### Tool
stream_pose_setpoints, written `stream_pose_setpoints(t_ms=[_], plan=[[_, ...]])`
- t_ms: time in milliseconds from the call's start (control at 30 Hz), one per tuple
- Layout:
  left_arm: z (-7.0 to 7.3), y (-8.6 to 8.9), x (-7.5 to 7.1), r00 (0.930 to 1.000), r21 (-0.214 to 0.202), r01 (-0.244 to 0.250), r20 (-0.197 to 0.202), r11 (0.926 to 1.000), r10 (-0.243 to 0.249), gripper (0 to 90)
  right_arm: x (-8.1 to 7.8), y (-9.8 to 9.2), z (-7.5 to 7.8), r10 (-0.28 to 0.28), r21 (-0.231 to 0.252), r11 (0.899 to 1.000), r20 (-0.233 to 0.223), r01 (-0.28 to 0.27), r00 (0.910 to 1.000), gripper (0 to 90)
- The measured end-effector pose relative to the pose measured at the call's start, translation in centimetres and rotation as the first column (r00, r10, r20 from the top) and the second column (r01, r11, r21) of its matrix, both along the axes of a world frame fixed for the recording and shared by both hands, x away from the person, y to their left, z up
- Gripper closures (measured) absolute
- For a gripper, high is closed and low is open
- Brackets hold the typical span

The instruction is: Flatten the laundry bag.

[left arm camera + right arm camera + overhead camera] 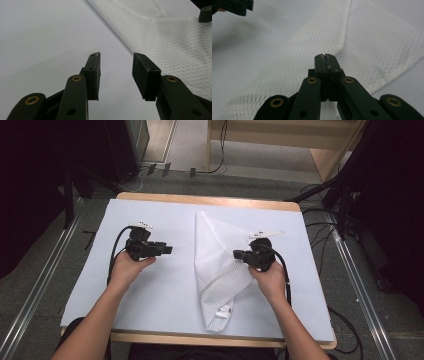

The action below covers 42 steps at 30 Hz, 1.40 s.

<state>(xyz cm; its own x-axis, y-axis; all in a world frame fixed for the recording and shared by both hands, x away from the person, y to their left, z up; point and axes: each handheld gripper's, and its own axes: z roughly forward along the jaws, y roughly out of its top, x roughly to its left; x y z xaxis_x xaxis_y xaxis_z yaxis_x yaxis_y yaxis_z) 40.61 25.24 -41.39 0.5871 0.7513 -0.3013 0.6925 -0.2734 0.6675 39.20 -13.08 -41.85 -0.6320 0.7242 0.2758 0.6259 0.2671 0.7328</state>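
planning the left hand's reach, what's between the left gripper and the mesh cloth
Only bare white table cover lies between the left gripper and the white mesh cloth, as the high view shows; its open jaws hold nothing.

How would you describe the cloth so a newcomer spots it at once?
On the white table cover, look right of centre: a white mesh cloth lies folded into a long, narrow shape. Its netted weave sets it apart from the smooth cover, and the right gripper is at its edge.

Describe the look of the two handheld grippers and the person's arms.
Both the left gripper and the right gripper are black, with brass-coloured rivets on their linkages and flat rectangular pads. Each carries a small white bar on top and trails a black cable. The forearms are bare, without sleeves.
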Motion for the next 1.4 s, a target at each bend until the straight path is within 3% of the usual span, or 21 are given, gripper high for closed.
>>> stream_pose_setpoints(t_ms=[233,400,767,1033,1200,1400], plan=[[0.2,0.8,-0.5,0.9998,-0.001,-0.018,0.003,0.9998,0.018,58.9,0.3,3.6,1.4,0.098,0.008,0.995,0.020,-0.098,0.9949,90.0],[0.3,1.6,-0.9,0.9991,-0.004,-0.040,0.011,0.9992,0.040,58.9,0.4,5.3,2.0,0.134,0.011,0.991,0.027,-0.135,0.9906,90.0],[0.6,3.5,-1.5,0.9963,-0.003,-0.084,0.019,0.9965,0.084,58.5,1.1,10.7,2.9,0.236,-0.003,0.972,0.038,-0.236,0.9711,90.0],[0.8,5.4,-1.9,0.9923,-0.015,-0.122,0.016,0.9924,0.123,58.2,1.2,14.5,2.8,0.293,0.010,0.956,0.029,-0.293,0.9557,90.0],[0.9,6.4,-2.1,0.9889,-0.024,-0.147,0.017,0.9888,0.148,58.0,0.7,17.3,2.3,0.339,0.011,0.940,0.019,-0.340,0.9404,90.0],[0.8,7.1,-2.2,0.9850,-0.028,-0.171,0.016,0.9849,0.172,58.0,0.0,20.1,1.8,0.389,-0.023,0.921,0.011,-0.389,0.9212,90.0]])
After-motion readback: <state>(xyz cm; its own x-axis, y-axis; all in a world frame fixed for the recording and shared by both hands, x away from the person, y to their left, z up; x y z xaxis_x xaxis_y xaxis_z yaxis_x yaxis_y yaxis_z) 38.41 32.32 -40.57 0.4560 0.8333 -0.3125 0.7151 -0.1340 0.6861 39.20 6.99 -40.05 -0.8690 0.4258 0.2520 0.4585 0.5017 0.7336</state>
